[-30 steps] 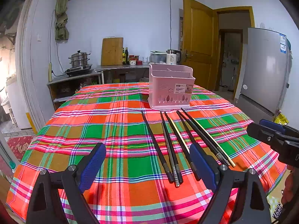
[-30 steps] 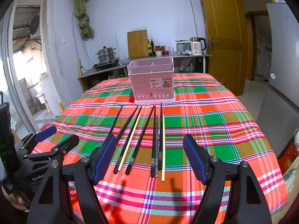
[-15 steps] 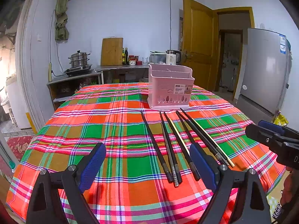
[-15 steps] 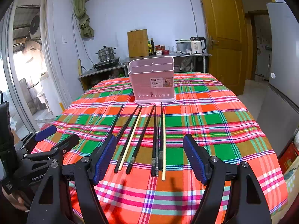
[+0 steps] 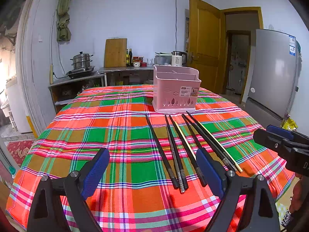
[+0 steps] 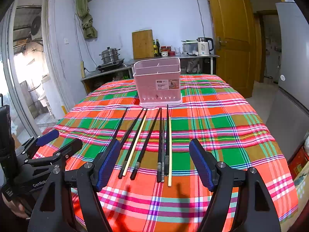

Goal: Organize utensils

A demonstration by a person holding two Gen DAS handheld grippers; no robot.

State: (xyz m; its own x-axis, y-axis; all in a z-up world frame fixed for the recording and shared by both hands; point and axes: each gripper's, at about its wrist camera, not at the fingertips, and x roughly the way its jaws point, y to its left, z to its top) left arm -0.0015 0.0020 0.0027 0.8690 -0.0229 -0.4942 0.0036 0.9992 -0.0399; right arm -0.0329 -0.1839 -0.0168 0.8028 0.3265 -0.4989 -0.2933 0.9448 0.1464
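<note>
Chopsticks (image 6: pixel 150 141) lie in a loose row mid-table, pointing toward the pink basket (image 6: pixel 158 83) near the far edge; the left gripper (image 5: pixel 152 171) and right gripper (image 6: pixel 154 164) hover wide and empty.

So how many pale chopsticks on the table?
2, by right wrist view: one pale chopstick third from left, the other pale chopstick at the row's right end. Pink basket interior partly hidden.

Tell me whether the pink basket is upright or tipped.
Upright: the pink basket sits flat on the plaid tablecloth, open top upward, dividers visible inside.
</note>
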